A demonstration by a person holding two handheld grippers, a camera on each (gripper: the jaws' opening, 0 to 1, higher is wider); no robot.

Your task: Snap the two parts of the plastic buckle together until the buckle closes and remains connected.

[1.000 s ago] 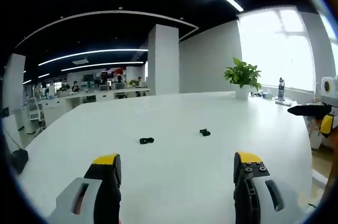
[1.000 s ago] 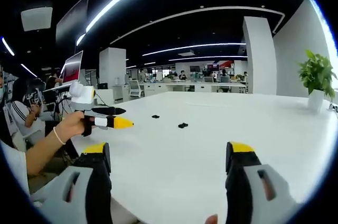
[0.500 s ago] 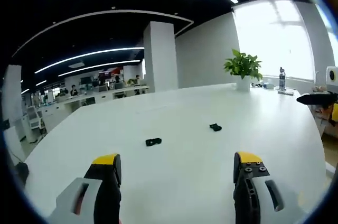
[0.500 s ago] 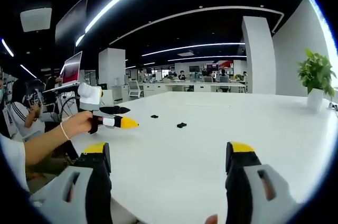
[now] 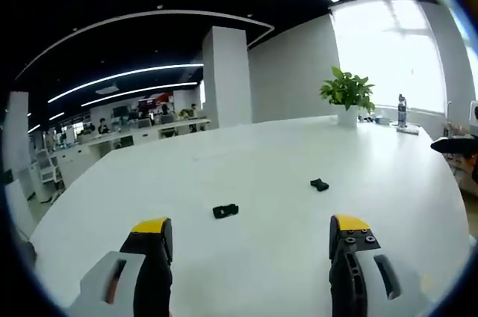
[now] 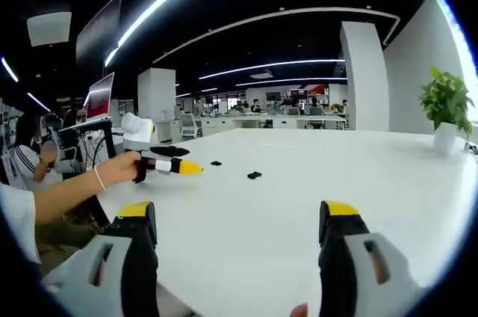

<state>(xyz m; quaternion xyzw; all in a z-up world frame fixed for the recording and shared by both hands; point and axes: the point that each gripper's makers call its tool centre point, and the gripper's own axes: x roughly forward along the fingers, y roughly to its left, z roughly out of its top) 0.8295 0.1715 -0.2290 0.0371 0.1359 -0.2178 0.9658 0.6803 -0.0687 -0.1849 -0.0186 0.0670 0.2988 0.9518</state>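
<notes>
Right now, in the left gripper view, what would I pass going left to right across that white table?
Left jaw of the tongs → first black buckle piece → second black buckle piece → potted plant → bottle → the other tongs at the right edge.

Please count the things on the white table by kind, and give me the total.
Black buckle parts: 2 (one, the other)
Potted plants: 1
Bottles: 1
Total: 4
</notes>
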